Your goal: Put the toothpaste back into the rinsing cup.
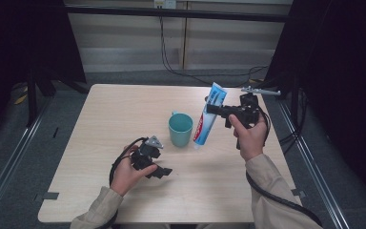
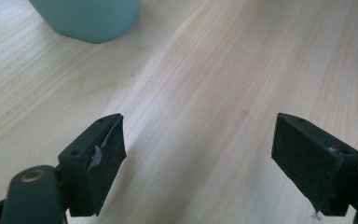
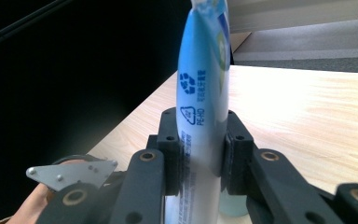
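Note:
A blue, white and red toothpaste tube [image 1: 208,116] hangs cap-down just right of a teal cup [image 1: 180,129] that stands on the wooden table [image 1: 114,109]. My right gripper [image 1: 212,109] is shut on the tube's upper part; in the right gripper view the jaws press both sides of the tube [image 3: 204,93]. My left gripper [image 1: 164,172] lies low over the table in front of the cup, its jaws open and empty. In the left gripper view the cup's base [image 2: 86,18] shows at the top left, beyond the gripper [image 2: 198,154].
Bare wood [image 2: 223,79] stretches ahead of the left jaws. The table's right edge [image 1: 279,138] runs close to the right hand. Cables [image 1: 171,62] hang behind the table, above the grey floor, and dark curtains flank both sides.

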Available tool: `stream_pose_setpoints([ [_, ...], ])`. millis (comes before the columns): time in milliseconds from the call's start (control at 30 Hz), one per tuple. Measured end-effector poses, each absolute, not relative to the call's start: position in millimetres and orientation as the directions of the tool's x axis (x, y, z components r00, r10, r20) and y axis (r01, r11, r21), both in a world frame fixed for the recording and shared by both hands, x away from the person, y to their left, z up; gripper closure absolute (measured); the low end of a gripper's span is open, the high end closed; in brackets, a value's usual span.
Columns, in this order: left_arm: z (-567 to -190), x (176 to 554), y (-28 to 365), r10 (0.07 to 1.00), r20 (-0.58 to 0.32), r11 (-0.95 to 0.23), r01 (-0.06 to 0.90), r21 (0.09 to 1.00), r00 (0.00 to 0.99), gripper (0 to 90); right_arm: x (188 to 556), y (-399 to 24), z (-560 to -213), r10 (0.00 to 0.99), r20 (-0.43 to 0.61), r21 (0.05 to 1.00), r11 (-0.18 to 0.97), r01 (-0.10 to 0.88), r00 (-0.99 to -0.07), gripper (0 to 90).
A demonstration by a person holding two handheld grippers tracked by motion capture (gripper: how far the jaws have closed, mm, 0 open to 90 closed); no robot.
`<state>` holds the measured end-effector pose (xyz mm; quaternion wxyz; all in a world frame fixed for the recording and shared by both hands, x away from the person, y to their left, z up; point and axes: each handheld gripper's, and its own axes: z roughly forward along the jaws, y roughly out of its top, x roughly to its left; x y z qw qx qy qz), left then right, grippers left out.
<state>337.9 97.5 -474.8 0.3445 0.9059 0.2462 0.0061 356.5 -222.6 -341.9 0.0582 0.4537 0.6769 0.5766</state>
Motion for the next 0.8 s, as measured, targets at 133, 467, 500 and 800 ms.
stream_pose_setpoints([
  [133,-480,338,103,0.47,-0.165,-0.618,0.457,0.64,0.867,17.9,359,-222,-342,0.686,0.436,0.836,-0.068,0.545,-0.583,73.8],
  [467,-492,338,113,0.474,-0.142,-0.626,0.446,0.64,0.869,17.5,369,-221,-335,0.691,0.429,0.843,-0.074,0.533,-0.582,73.8],
  [500,-494,338,115,0.47,-0.136,-0.63,0.439,0.641,0.872,18.0,370,-221,-334,0.691,0.431,0.842,-0.077,0.533,-0.581,73.7],
  [800,-501,335,122,0.451,-0.097,-0.632,0.394,0.667,0.887,16.4,379,-212,-330,0.689,0.428,0.845,-0.076,0.529,-0.585,73.8],
])
